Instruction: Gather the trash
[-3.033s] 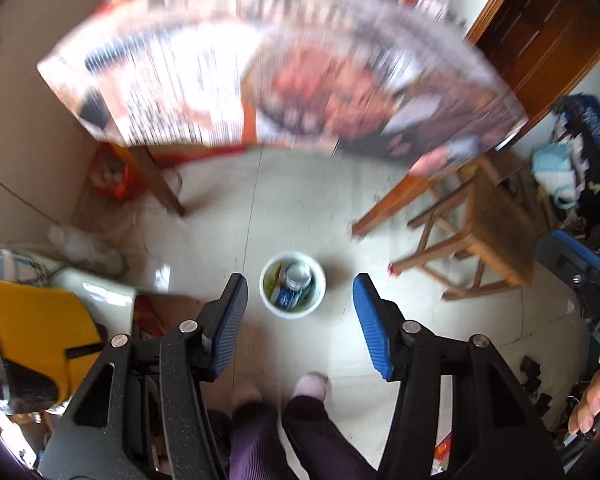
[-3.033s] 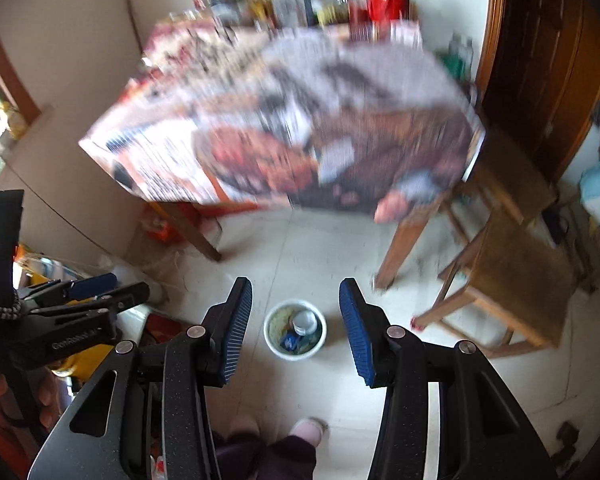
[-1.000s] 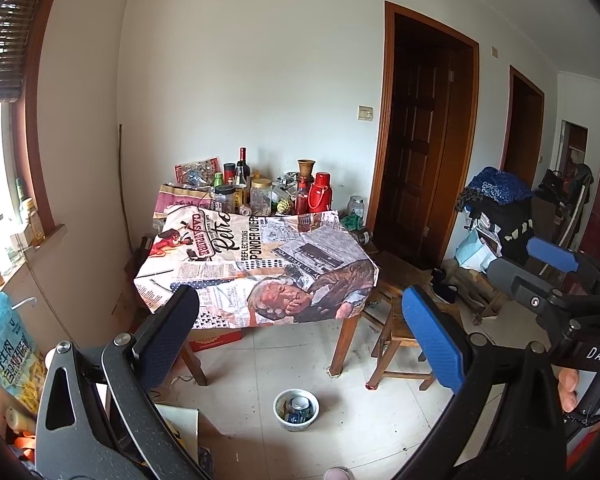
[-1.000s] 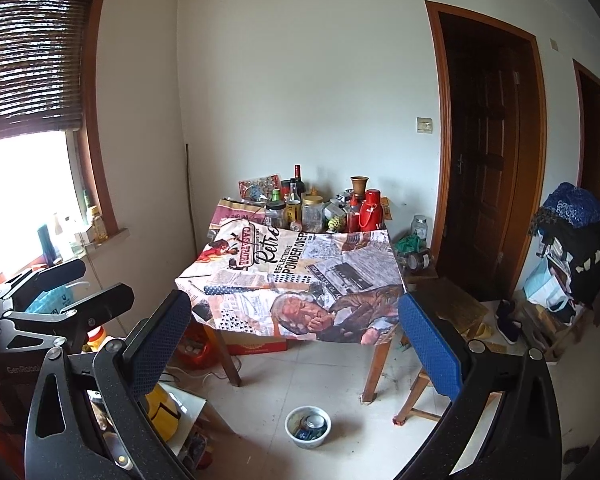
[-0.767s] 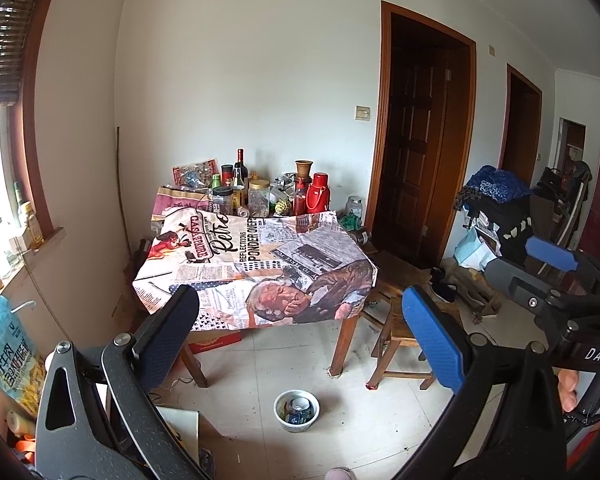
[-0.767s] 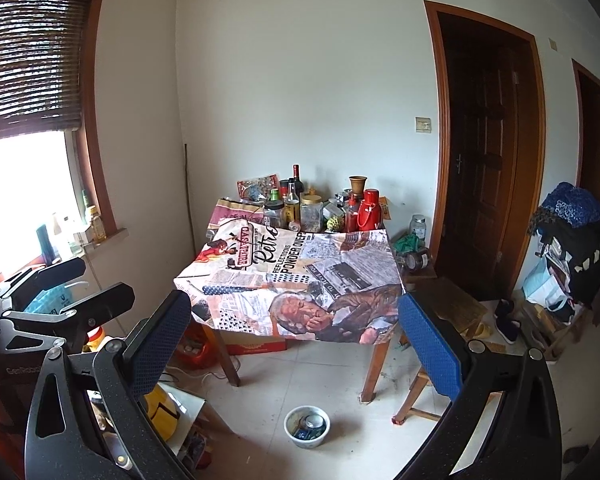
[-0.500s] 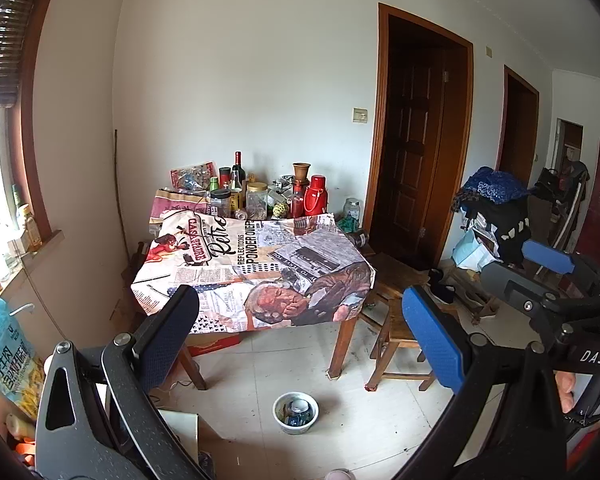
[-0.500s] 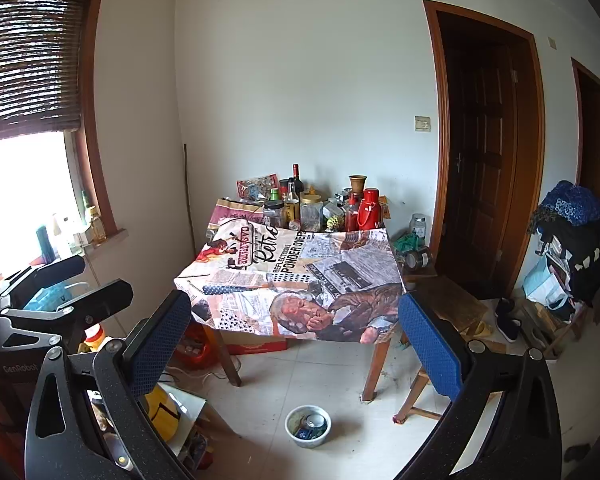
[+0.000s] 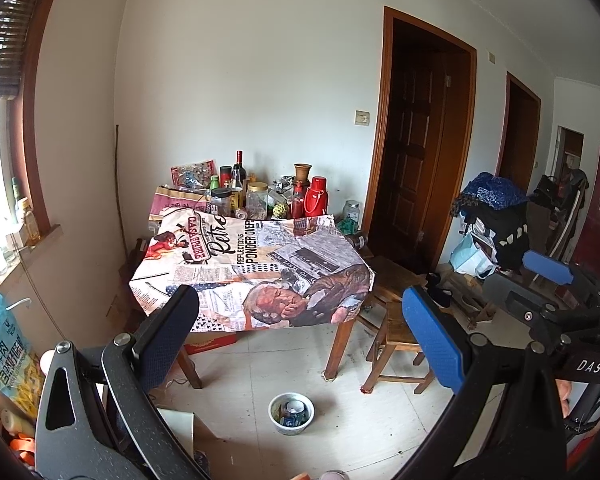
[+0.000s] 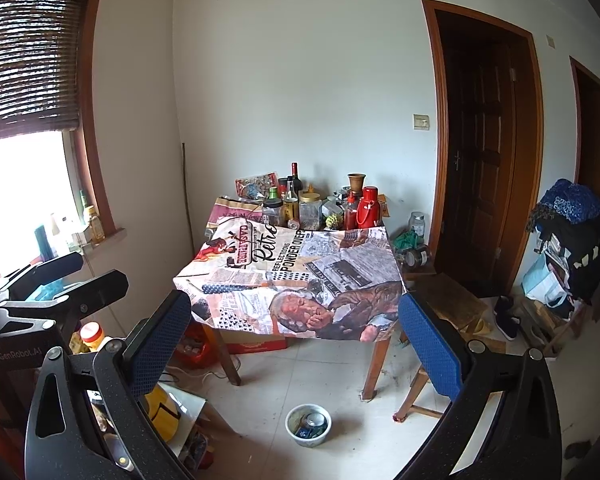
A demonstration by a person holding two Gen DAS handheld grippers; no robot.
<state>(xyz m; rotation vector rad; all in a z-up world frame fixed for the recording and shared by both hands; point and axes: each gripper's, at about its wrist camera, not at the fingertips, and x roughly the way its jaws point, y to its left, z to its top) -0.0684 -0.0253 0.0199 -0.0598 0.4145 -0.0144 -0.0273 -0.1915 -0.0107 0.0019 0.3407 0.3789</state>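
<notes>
A small white bowl-shaped bin (image 9: 291, 413) stands on the tiled floor in front of the table, with a can and scraps inside; it also shows in the right wrist view (image 10: 308, 424). My left gripper (image 9: 300, 328) is open wide and empty, held well back from the bin. My right gripper (image 10: 296, 332) is open wide and empty too. The right gripper shows at the right edge of the left wrist view (image 9: 548, 280), and the left gripper at the left of the right wrist view (image 10: 56, 280).
A table (image 9: 256, 268) with a printed newspaper-style cloth carries bottles, jars and a red thermos (image 9: 318, 197) at its back. A wooden stool (image 9: 396, 332) stands right of it. Dark doors (image 9: 416, 152), a clothes pile (image 9: 496, 216), and clutter by the window wall (image 10: 92, 340).
Three seconds ago both grippers pointed down at the bin with jaws narrower. Since then they have tilted up and back and opened wide. Over the last second the view shifted only slightly.
</notes>
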